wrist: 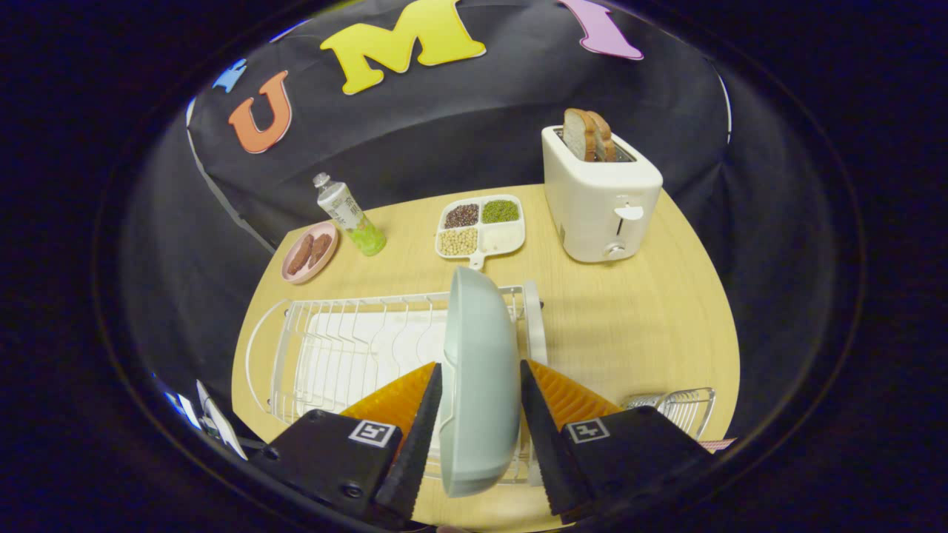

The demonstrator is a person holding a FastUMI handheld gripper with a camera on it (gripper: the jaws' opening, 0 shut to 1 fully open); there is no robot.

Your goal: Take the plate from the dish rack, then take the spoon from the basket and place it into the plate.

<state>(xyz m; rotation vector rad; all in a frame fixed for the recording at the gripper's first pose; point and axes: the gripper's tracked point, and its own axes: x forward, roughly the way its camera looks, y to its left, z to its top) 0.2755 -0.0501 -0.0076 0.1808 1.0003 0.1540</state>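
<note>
A pale grey-green plate [480, 348] stands on its edge at the right end of the white wire dish rack [348, 348]. My gripper [480, 364] straddles the plate from above, one finger against each face, shut on it. I cannot tell whether the plate's lower rim rests in the rack or hangs just over it. Right of the fingers sits a small wire basket [689, 407], and the bowl of a metal spoon [641, 401] shows at its near side. The right finger hides the rest of the spoon.
A white toaster [600, 200] with two bread slices stands at the back right. Behind the rack are a divided dish of beans [481, 226], a tilted bottle [348, 215] and a pink plate with sausages [309, 252]. Bare wooden tabletop [629, 326] lies between rack and toaster.
</note>
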